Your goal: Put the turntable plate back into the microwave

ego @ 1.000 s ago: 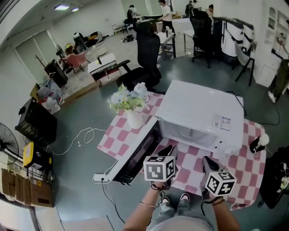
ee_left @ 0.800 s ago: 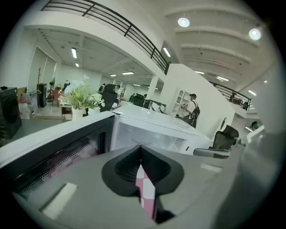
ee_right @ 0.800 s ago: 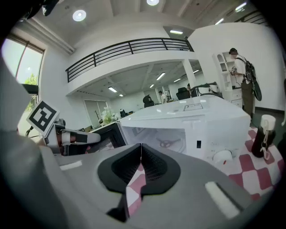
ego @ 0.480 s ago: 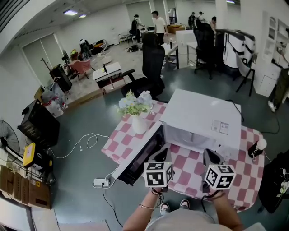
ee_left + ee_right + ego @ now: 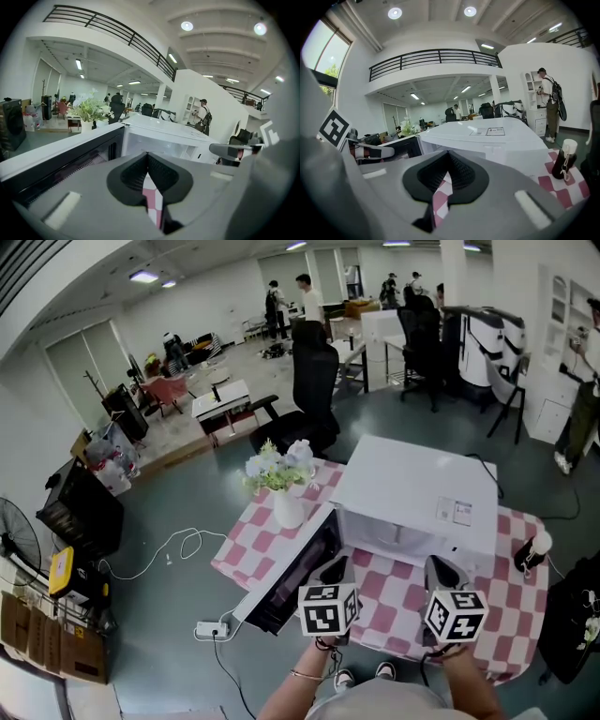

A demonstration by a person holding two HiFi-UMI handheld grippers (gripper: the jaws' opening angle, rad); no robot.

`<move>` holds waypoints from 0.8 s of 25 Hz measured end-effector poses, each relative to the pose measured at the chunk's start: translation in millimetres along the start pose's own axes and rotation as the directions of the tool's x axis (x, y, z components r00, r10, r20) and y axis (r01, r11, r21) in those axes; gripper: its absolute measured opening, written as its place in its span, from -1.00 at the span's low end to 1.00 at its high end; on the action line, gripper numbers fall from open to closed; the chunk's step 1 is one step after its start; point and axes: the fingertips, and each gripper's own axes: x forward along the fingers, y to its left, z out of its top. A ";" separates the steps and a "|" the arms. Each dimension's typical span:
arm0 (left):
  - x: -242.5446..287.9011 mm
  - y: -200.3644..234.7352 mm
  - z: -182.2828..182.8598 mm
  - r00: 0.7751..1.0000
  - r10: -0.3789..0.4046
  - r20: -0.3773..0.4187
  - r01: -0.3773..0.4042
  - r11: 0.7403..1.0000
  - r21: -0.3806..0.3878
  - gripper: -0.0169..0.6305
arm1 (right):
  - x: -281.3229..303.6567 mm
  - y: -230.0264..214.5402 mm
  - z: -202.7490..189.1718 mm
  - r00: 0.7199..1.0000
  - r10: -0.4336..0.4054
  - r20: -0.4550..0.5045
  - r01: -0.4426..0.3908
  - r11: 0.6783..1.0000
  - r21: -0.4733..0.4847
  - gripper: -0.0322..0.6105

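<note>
Nearest to the person, the left gripper [image 5: 147, 155] and the right gripper [image 5: 449, 154] hover side by side above the front part of the bench [image 5: 398, 601]. The fingers of each are pressed together, with nothing between them. Just beyond, the door [image 5: 291, 570] of the microwave [image 5: 417, 486] stands wide open to the left. The turntable plate is in neither gripper, and I see it nowhere on the checked cloth. The cavity [image 5: 394, 538] is pale and bright; whether the plate already lies on its floor, and how it looks, I cannot tell. I judge the placing to be finished or nearly so. The next move is probably to push the door shut, with care for the flower vase [image 5: 287, 504] near it.
</note>
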 end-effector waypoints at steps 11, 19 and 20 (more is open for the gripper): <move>5.1 3.8 -1.9 1.000 0.011 0.015 -0.010 1.000 -0.023 -0.95 | 5.5 -4.8 1.6 1.000 0.009 0.005 -0.010 1.000 0.025 -0.87; 8.4 1.7 -5.8 1.000 0.010 0.007 -0.010 1.000 -0.023 -0.95 | 7.3 -7.5 -0.9 1.000 0.013 -0.003 -0.013 0.999 0.035 -0.87; 8.8 1.4 -6.0 1.000 0.010 0.006 -0.010 1.000 -0.023 -0.95 | 7.3 -7.8 -0.8 1.000 0.013 -0.003 -0.013 0.999 0.036 -0.87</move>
